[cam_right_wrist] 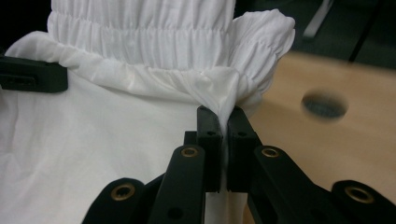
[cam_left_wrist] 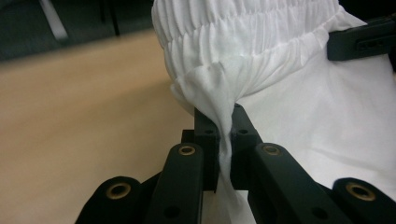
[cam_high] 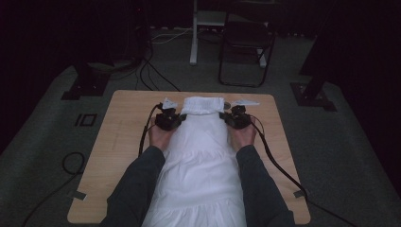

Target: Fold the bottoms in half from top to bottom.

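Pinching the white garment (cam_high: 201,156) on both sides, my left gripper (cam_left_wrist: 224,140) has its fingers clamped on a twist of cloth just below the gathered elastic band (cam_left_wrist: 243,42), and my right gripper (cam_right_wrist: 223,140) is clamped likewise at the opposite edge. The garment lies lengthwise down the middle of the table (cam_high: 118,142), its ruffled band at the far end, between my hands. To do this step well, I judge both sides should rise evenly, keeping the cloth taut between the fingers so neither pinch slips. Beyond the table stands a dark chair (cam_high: 246,45) on grey floor.
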Motion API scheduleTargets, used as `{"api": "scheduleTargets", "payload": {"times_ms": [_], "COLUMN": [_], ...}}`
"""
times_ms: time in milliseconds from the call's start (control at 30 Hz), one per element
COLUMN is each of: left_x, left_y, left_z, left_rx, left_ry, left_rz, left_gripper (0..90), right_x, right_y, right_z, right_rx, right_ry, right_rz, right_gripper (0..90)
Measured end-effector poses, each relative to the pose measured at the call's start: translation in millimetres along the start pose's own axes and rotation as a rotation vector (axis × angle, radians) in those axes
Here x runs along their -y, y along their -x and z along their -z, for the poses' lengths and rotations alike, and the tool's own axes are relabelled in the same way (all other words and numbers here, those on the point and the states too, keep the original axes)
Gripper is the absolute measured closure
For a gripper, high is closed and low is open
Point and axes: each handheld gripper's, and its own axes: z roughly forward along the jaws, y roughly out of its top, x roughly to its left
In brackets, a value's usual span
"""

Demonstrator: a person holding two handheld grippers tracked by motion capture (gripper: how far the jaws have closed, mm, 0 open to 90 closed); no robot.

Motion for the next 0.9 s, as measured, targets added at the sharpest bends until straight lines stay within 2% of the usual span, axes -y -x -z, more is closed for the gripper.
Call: {"api": "scheduleTargets", "payload": {"times_ms": [133, 267, 467, 533, 633, 667, 733, 800, 900], "left_x": [-28.1, -36.1, -26.0, -22.9, -16.0, -16.0, -4.2, 6.2, 21.9], "left_y": [2.9, 3.6, 8.6, 11.7, 20.5, 20.5, 31.0, 39.0, 48.2], "left_z": [16.1, 25.2, 32.4, 37.8, 52.3, 52.3, 68.2, 79.2, 94.4], "left_rx": [-0.023, -0.014, 0.007, 0.018, 0.042, 0.042, 0.072, 0.092, 0.126], "left_ry": [0.061, 0.078, 0.066, 0.059, 0.077, 0.077, 0.079, 0.077, 0.074], "left_rz": [-0.046, -0.061, -0.070, -0.085, -0.110, -0.110, -0.133, -0.152, -0.164], "left_gripper": [85.7, 85.7, 85.8, 85.8, 85.5, 85.5, 85.4, 85.3, 85.2], "right_x": [-26.4, -36.7, -27.3, -22.2, -13.1, -13.1, -3.6, 4.4, 19.0], "right_y": [-4.6, -9.0, -14.2, -16.5, -20.7, -20.7, -25.7, -32.2, -41.3], "right_z": [21.0, 33.5, 42.4, 46.7, 55.5, 55.5, 67.5, 78.2, 91.6], "right_rx": [0.009, -0.002, -0.023, -0.035, -0.052, -0.052, -0.085, -0.097, -0.130], "right_ry": [0.091, 0.116, 0.100, 0.096, 0.090, 0.090, 0.088, 0.084, 0.074], "right_rz": [0.022, 0.045, 0.064, 0.066, 0.075, 0.075, 0.079, 0.100, 0.117], "right_gripper": [86.5, 86.2, 85.9, 85.7, 85.6, 85.6, 85.5, 85.5, 85.5]}}
